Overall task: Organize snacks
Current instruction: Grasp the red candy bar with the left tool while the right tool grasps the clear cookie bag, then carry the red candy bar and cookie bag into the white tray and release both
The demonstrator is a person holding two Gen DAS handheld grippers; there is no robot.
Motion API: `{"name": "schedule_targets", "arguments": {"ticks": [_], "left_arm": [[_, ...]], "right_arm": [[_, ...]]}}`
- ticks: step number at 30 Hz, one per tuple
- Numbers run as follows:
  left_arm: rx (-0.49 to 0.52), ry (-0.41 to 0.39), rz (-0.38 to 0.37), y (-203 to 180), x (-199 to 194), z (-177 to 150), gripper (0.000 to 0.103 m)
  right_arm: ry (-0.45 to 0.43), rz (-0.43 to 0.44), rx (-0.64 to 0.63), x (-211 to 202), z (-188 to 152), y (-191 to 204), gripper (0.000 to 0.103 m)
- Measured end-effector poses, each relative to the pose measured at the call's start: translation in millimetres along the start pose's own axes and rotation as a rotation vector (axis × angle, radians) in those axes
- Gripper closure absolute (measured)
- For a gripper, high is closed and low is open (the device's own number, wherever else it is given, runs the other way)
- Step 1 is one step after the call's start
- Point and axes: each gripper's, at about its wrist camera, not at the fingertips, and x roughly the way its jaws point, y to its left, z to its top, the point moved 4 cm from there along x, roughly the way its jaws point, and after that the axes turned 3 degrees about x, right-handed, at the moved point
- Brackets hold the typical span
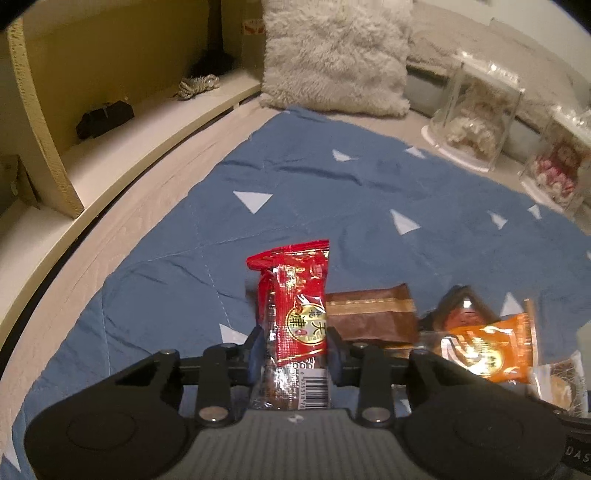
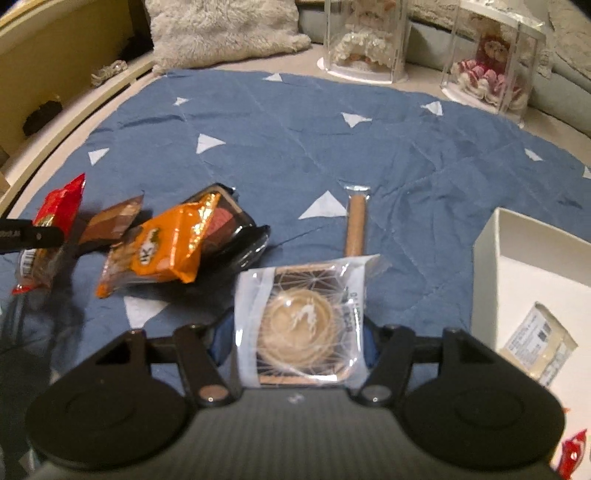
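My left gripper (image 1: pixel 293 356) is shut on a long red snack packet (image 1: pixel 295 306), which stands up between the pads above the blue cloth (image 1: pixel 314 192). Right of it lie a brown packet (image 1: pixel 373 314), an orange packet (image 1: pixel 487 347) and a dark tray pack (image 1: pixel 461 306). My right gripper (image 2: pixel 297 332) is shut on a clear-wrapped round pastry (image 2: pixel 301 321), held flat between the pads. In the right wrist view the red snack packet (image 2: pixel 55 214), brown packet (image 2: pixel 110 221), orange packet (image 2: pixel 162 243) and dark tray pack (image 2: pixel 236 229) sit at left, and a wrapped stick snack (image 2: pixel 356 225) lies just ahead.
A white box (image 2: pixel 491 251) stands at right with a small wrapped block (image 2: pixel 539 343) inside. Two clear display cases (image 2: pixel 364 40) (image 2: pixel 491 62) with dolls and a fluffy cushion (image 2: pixel 221 29) line the far edge. A wooden shelf (image 1: pixel 110 122) runs along the left.
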Motion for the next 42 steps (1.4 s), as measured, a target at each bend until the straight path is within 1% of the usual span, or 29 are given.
{"name": "schedule_targets", "arguments": {"ticks": [10,20,25,28,33,38,42], "left_arm": [[0.029,-0.059,-0.081,-27,-56,-11,0.066],[0.08,-0.108,-0.192,-69,-110,-22,0.066],[0.105,-0.135,-0.235,-90,-129,-24,0.066],[0.116,-0.15,-0.267,-105,-139,-25,0.066],[0.144,-0.153,-0.309,-131,-144,-28,0.066],[0.15,-0.146,-0.365,-157,-144,-30,0.066],[0.175,-0.144,-0.41,-185,-146,-33,0.066]], "right_arm": [[-0.095,0.017,0.035,-68,-4,-3,0.034],[-0.17,0.01,0.103,-128,-14,-33,0.034],[-0.206,0.004,0.142,-154,-19,-49,0.034],[-0.221,-0.009,0.153,-166,-23,-59,0.034],[-0.243,-0.039,0.166,-184,-30,-84,0.034],[-0.249,-0.092,0.209,-193,-44,-118,0.034],[-0.248,-0.13,0.236,-202,-57,-149,0.034]]}}
